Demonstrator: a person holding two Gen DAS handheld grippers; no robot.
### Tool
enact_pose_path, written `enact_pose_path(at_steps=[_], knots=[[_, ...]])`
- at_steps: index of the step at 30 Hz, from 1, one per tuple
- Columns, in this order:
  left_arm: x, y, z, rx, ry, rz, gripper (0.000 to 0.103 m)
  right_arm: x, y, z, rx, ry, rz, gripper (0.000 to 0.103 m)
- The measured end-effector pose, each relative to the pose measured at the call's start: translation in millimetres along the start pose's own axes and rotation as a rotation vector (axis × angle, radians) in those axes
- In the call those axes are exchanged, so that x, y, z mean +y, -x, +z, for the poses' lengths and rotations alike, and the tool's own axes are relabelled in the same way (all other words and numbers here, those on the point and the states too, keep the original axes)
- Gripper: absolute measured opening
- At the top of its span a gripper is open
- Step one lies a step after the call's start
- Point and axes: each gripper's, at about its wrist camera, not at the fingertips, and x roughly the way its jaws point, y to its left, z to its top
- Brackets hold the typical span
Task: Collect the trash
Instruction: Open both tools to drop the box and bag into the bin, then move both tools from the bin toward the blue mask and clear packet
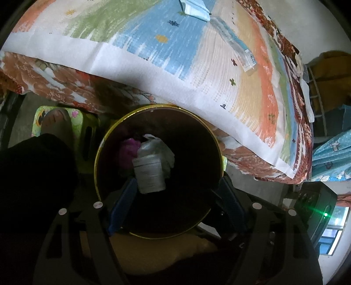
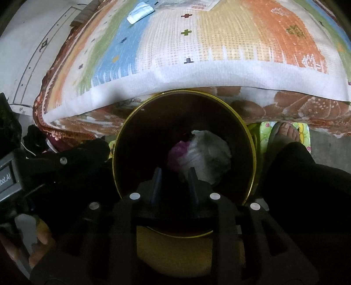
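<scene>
A dark round bin with a gold rim (image 1: 103, 142) stands on the floor beside the bed; it also shows in the right wrist view (image 2: 252, 140). My left gripper (image 1: 175, 186) is open over the bin's mouth. A white plastic bottle (image 1: 149, 173) hangs free between its fingers, touching neither. Below it in the bin lie a white plastic bag (image 1: 162, 146) and purple trash (image 1: 128, 149). My right gripper (image 2: 174, 173) is over the bin with its fingers a small gap apart and nothing between them. The bag (image 2: 208, 153) and the purple trash (image 2: 178, 151) lie beneath it.
The bed carries a striped colourful mat (image 1: 197, 65). On it lie a clear plastic wrapper (image 1: 237, 46) and a blue-white packet (image 1: 195, 8), the packet also in the right wrist view (image 2: 140, 12). A person's sandalled foot (image 2: 285, 133) stands next to the bin.
</scene>
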Motion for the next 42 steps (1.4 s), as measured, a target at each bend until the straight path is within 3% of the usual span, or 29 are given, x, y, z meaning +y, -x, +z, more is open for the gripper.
enact_pose_path(at_steps=[5, 10, 22, 33, 38, 42], knots=[[-3.6, 10.5, -0.2, -0.040, -0.031, 0.021, 0.076, 4.5, 9.5, -2.0, -0.033, 0.036, -0.030, 0.029], [-12.5, 26.5, -4.0, -0.098, -0.121, 0.074, 0.077, 12.4, 32.7, -7.1, -0.108, 0.103, -0.050, 0.036], [-39.8, 69.6, -25.4, -0.279, -0.360, 0.177, 0.088, 21.3, 84.3, -21.9, -0.277, 0.226, -0.112, 0.048], [-44.5, 99.9, -67.0, -0.407, -0.512, 0.175, 0.093, 28.9, 116.7, -55.4, -0.379, 0.317, -0.110, 0.062], [-38.9, 105.9, -73.8, -0.417, -0.511, 0.143, 0.097, 31.6, 125.8, -63.1, -0.417, 0.344, -0.090, 0.069], [-37.8, 107.7, -67.4, -0.428, -0.497, 0.133, 0.097, 32.7, 131.8, -58.5, -0.451, 0.344, -0.084, 0.082]])
